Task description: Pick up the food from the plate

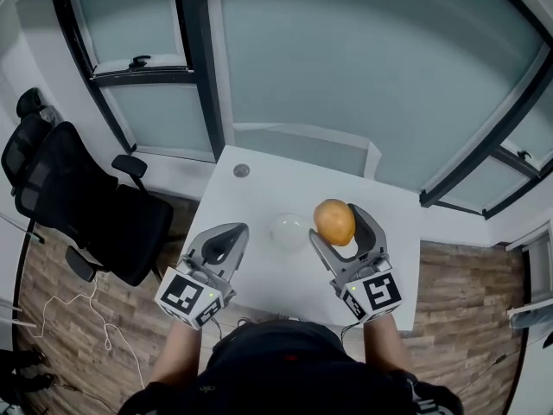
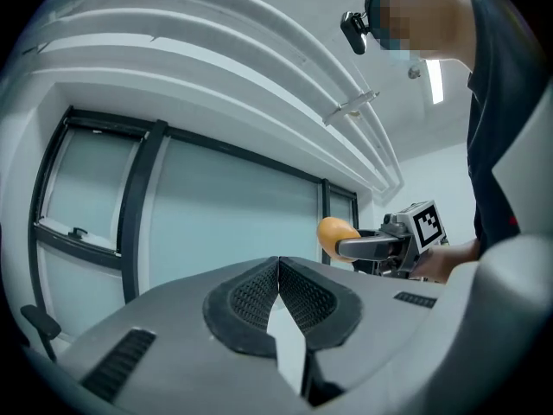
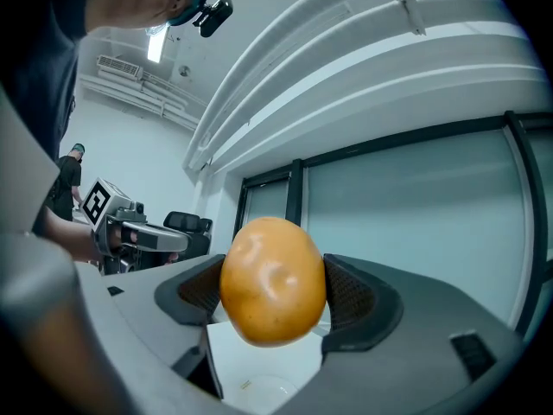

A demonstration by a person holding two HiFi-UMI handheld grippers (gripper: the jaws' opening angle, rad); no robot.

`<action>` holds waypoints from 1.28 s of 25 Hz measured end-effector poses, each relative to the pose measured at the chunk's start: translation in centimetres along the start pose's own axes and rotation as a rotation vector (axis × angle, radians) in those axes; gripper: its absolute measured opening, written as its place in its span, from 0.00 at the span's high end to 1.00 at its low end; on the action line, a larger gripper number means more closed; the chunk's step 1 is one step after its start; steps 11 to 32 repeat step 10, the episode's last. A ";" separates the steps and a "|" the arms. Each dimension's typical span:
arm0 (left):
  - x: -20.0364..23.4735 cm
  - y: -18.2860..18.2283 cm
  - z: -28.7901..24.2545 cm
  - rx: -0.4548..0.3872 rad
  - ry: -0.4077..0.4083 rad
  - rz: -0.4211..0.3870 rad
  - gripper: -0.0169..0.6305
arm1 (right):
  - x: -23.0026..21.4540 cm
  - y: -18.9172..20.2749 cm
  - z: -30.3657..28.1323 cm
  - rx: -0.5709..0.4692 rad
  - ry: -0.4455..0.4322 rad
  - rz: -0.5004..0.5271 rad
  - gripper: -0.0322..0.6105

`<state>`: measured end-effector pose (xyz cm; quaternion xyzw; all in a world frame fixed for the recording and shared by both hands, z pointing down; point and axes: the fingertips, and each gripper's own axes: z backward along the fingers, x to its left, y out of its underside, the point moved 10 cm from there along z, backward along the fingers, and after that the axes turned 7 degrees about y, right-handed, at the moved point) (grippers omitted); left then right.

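Note:
A round orange-brown food item (image 1: 334, 221) is clamped between the jaws of my right gripper (image 1: 338, 226), lifted above the white table (image 1: 251, 275). It fills the middle of the right gripper view as the food item (image 3: 273, 280), and shows small as the food item (image 2: 333, 231) in the left gripper view. A small clear plate (image 1: 289, 230) sits on the table just left of the food, bare. My left gripper (image 1: 228, 243) hovers left of the plate with its jaws shut together and nothing between them; the same left gripper (image 2: 278, 294) points up at the windows.
A black office chair (image 1: 78, 201) stands left of the table. A small round grommet (image 1: 241, 170) lies at the table's far left corner. Frosted windows (image 1: 363, 67) rise behind the table. Wood floor and a loose cable (image 1: 65, 305) lie at the lower left.

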<state>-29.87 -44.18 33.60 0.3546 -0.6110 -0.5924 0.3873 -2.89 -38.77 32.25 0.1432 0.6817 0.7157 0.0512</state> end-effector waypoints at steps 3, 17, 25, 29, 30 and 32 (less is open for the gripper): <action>-0.7 -0.2 0.2 -0.003 0.017 -0.008 0.94 | 0.3 -0.3 1.1 -0.006 0.011 0.009 0.37; -0.9 0.1 0.1 0.008 0.043 -0.004 0.94 | 0.4 -0.5 1.4 0.000 0.021 0.017 0.37; -0.9 0.1 0.1 0.008 0.043 -0.004 0.94 | 0.4 -0.5 1.4 0.000 0.021 0.017 0.37; -0.9 0.1 0.1 0.008 0.043 -0.004 0.94 | 0.4 -0.5 1.4 0.000 0.021 0.017 0.37; -0.9 0.1 0.1 0.008 0.043 -0.004 0.94 | 0.4 -0.5 1.4 0.000 0.021 0.017 0.37; -0.9 0.1 0.1 0.008 0.043 -0.004 0.94 | 0.4 -0.5 1.4 0.000 0.021 0.017 0.37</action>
